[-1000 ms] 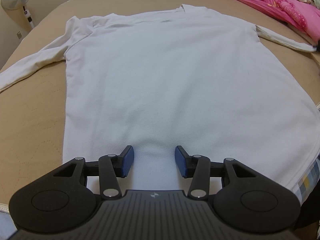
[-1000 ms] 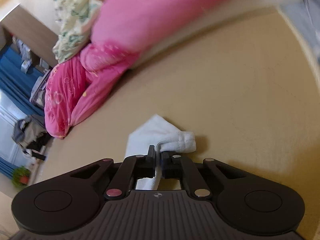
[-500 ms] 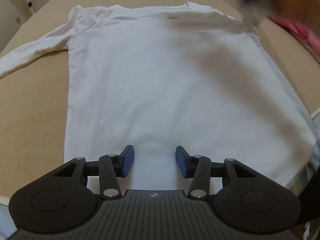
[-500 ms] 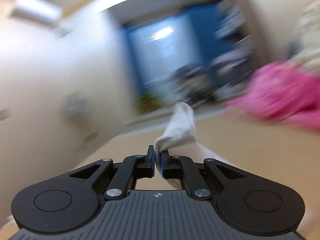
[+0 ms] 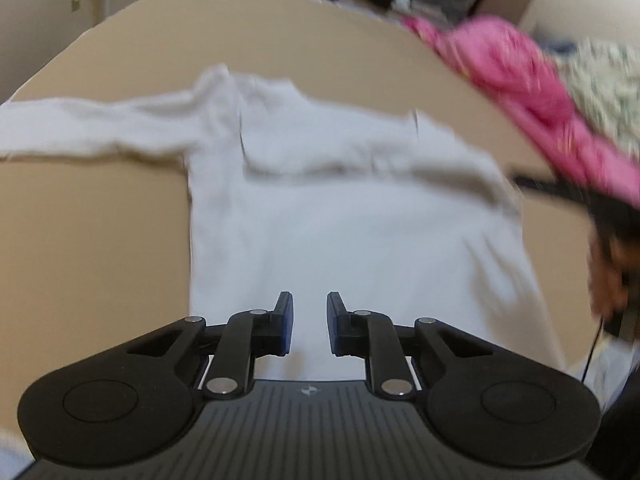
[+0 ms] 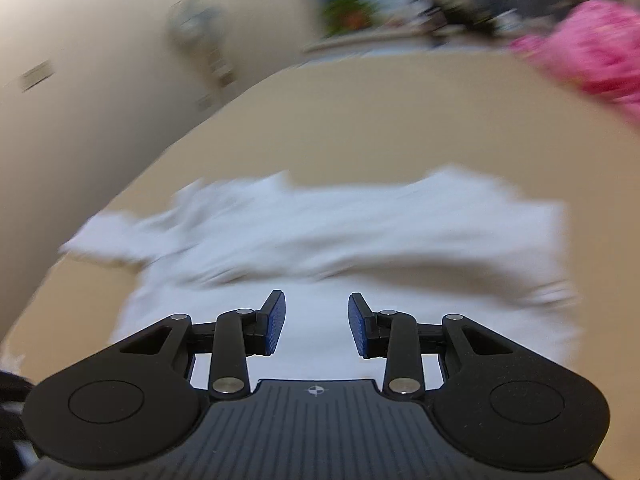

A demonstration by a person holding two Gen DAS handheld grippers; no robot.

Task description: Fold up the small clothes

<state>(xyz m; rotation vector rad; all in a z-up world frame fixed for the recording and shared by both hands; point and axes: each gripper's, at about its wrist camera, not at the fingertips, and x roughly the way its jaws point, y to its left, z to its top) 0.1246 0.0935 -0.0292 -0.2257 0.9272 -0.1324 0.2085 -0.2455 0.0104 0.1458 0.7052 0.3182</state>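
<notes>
**Right sleeve laid across the shirt; left sleeve not yet folded**

Folded over since the earlier frames, the shirt's right sleeve now lies across the chest instead of trailing toward the pink bedding, and the right gripper that carried it has let go.

Going left to right in the left wrist view: the white long-sleeved shirt (image 5: pixel 352 216) lies flat on the tan bed (image 5: pixel 92 240), its left sleeve (image 5: pixel 92 128) stretched straight out to the side. The folded right sleeve (image 5: pixel 380 160) crosses the upper body of the shirt as a blurred band. Pink bedding (image 5: pixel 532 104) is heaped at the bed's far right, well apart from the shirt.

The left gripper (image 5: pixel 309 322) hovers above the shirt's lower half; its fingers have just been closing, stand narrowly apart, and nothing is between them. In the right wrist view, the right gripper (image 6: pixel 316 320) hangs over the shirt; its fingers have just been opening and are released, holding nothing.

Judging by this, the fold is at an early stage: one sleeve is in, the other sleeve and the body folds remain. No containers are visible.
</notes>
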